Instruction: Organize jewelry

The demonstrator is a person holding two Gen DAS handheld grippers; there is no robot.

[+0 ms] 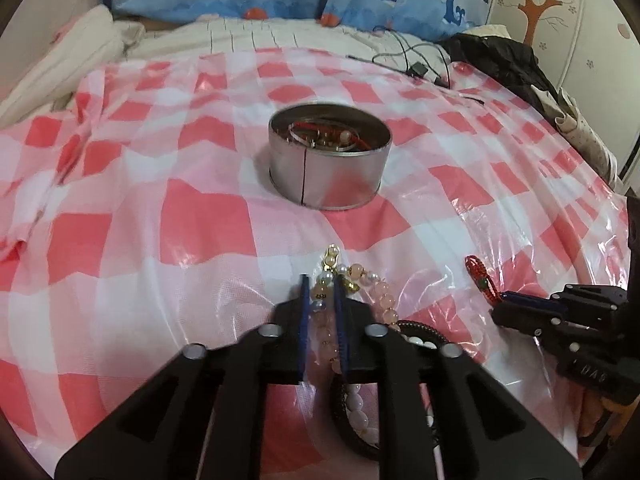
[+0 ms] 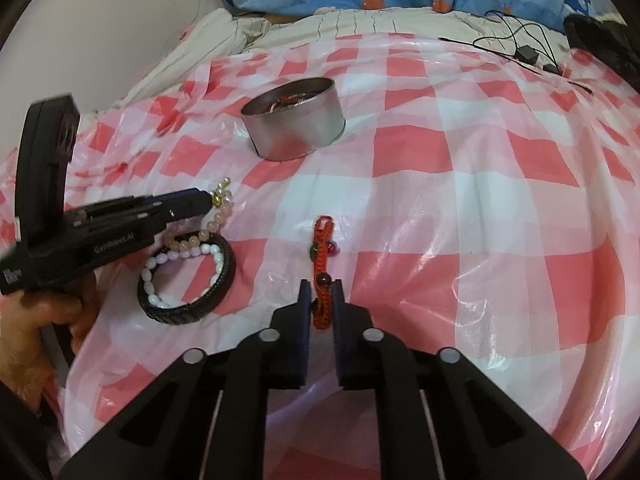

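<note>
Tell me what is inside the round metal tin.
The tin holds jewelry already: a red cord, a silver ring-shaped piece and some beads show over the rim. Its near wall hides the bottom, so anything lower cannot be seen.

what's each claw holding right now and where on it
Left claw is shut on the pink bead bracelet, near its gold charm end. Right claw is shut on the red woven bracelet, at its near end.
</note>
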